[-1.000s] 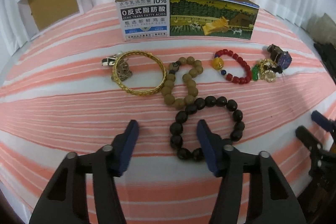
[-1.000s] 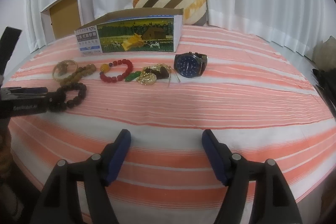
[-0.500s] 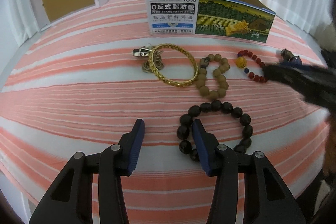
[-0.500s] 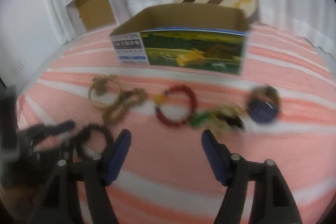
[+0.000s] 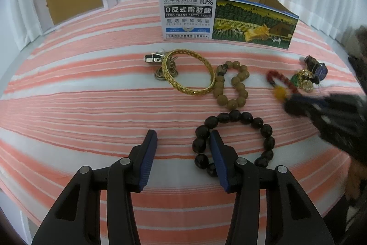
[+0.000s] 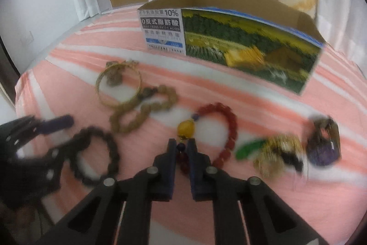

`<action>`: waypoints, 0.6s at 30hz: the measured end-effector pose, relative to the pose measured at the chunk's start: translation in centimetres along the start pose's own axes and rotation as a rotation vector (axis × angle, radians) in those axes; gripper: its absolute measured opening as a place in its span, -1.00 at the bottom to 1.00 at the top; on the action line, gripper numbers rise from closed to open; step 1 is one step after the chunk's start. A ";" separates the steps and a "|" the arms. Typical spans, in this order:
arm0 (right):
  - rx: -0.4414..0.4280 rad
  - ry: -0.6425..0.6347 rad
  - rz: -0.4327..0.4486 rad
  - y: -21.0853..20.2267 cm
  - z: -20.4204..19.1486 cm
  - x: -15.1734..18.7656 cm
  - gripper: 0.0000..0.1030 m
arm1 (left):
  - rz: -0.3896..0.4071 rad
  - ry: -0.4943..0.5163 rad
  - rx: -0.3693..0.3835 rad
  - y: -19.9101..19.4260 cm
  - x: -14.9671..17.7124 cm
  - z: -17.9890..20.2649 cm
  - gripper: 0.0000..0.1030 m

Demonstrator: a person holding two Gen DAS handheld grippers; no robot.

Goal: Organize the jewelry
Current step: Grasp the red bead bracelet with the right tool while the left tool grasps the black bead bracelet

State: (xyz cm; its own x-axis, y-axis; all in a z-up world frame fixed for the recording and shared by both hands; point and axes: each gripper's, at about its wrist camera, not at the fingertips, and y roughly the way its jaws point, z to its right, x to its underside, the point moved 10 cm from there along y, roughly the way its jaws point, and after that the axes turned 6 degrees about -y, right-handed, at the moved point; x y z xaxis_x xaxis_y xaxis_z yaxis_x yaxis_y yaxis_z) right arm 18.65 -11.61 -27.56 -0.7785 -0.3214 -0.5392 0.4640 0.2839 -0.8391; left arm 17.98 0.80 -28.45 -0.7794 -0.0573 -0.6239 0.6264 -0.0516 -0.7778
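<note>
On the pink-and-white striped cloth [image 5: 91,93], the left gripper [image 5: 183,141] is held with its jaws apart and nothing between them, beside the black round-bead bracelet [image 5: 236,116]. The right gripper [image 6: 182,146] is clamped on the red bead bracelet with a yellow bead [image 6: 229,116] near that bead. The thin grip could slip, or the green-and-gold trinket pile [image 6: 270,148] touching it could be dragged, before the printed cardboard box [image 6: 229,49] is reached.
</note>
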 end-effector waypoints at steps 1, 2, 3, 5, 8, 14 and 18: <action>0.003 0.014 0.005 -0.5 0.1 0.7 -0.81 | 0.001 -0.001 0.001 0.0 0.0 0.0 -0.06; 0.011 0.029 0.013 -1.4 0.2 1.8 -0.81 | 0.002 -0.003 0.001 0.0 0.0 0.0 -0.06; 0.019 0.035 0.019 -1.8 0.2 2.4 -0.81 | 0.003 -0.004 0.000 -0.1 0.1 0.0 -0.07; 0.032 0.048 0.039 -3.3 0.3 3.7 -0.81 | 0.009 -0.005 0.000 -0.2 0.1 0.0 -0.07; 0.061 0.042 0.056 -4.7 0.1 5.2 -0.80 | 0.014 -0.003 0.002 -0.2 0.2 0.3 -0.07; 0.080 0.081 0.080 -4.4 0.4 4.3 -0.11 | 0.007 0.006 0.009 -0.2 0.3 0.8 0.08; 0.110 0.039 0.087 -4.0 0.1 3.3 0.03 | 0.008 0.008 0.004 0.0 0.3 1.1 0.20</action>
State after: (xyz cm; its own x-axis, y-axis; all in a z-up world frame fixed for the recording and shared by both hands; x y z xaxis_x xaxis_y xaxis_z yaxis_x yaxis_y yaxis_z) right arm 14.21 -13.90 -26.00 -0.7482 -0.2638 -0.6088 0.5722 0.2077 -0.7933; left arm 17.78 -0.34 -28.50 -0.7744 -0.0492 -0.6308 0.6327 -0.0548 -0.7724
